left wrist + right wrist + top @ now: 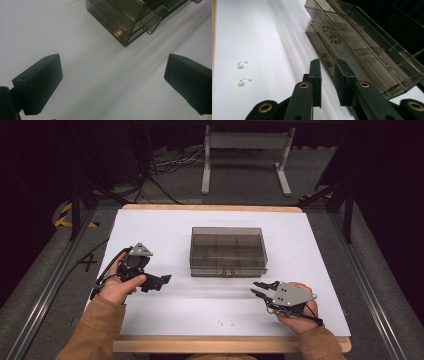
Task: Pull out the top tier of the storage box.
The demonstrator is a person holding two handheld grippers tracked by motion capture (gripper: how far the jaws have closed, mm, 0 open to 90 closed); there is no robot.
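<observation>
Right hand-held gripper (pixel 260 288) level, jaws toward box (pixel 227 251), empty.

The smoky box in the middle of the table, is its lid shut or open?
Shut. The lid lies flat on the box, and the front latch sits against the front wall.

No text, label, brand name or number can be read anywhere in these pictures. The only sign-like markings are a dark cross (pixel 88 263) on the grey floor left of the surface, and yellow-and-black hazard stripes (pixel 65 215) on the floor a little beyond it.
</observation>
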